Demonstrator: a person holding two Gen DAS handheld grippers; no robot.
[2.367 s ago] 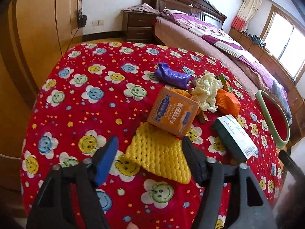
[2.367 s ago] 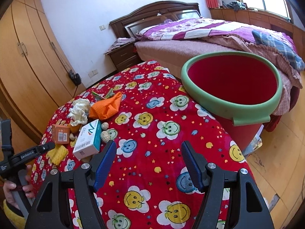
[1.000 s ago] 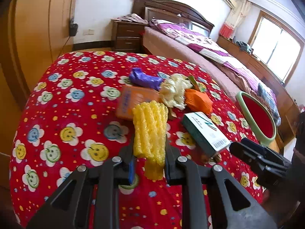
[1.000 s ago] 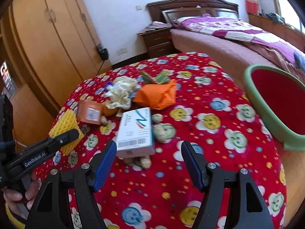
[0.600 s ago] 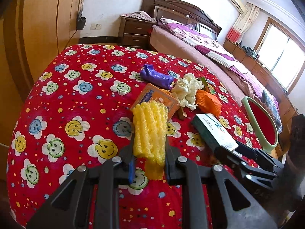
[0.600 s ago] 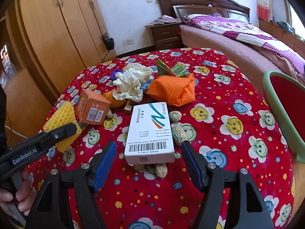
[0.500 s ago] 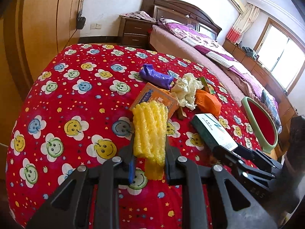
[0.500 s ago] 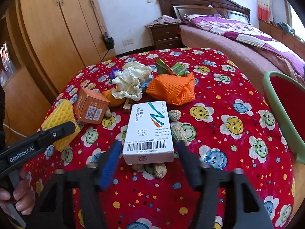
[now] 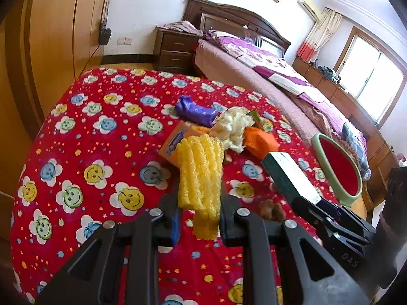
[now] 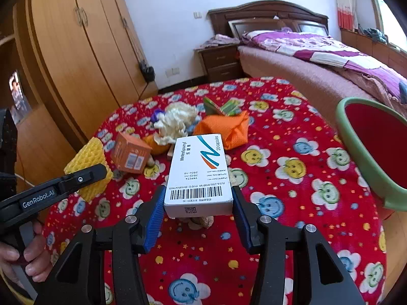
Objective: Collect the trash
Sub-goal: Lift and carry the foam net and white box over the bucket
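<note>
My left gripper [image 9: 199, 203] is shut on a yellow foam net [image 9: 201, 172], which stands up between its fingers above the table; the net [image 10: 89, 157] and the left gripper [image 10: 84, 178] also show in the right wrist view. My right gripper [image 10: 198, 195] is shut on the near end of a white medicine box [image 10: 201, 167], with both blue pads against its long sides. In the left wrist view the box [image 9: 287, 175] sits at the right gripper [image 9: 313, 203] tip. A red bin with a green rim [image 10: 391, 199] stands past the table's right edge.
On the red smiley tablecloth [image 9: 89, 139] lie an orange carton [image 10: 131, 156], crumpled white paper [image 10: 175, 122], an orange net [image 10: 226, 129], a purple wrapper [image 9: 195, 111], green wrappers [image 10: 221, 106] and peanuts [image 10: 201, 222]. A bed, a nightstand and wardrobes stand behind. A hand [image 10: 30, 254] grips the left handle.
The right gripper's jaws, open around the white box before, have closed onto its sides. The left gripper keeps the yellow net, hardly moved over the last second.
</note>
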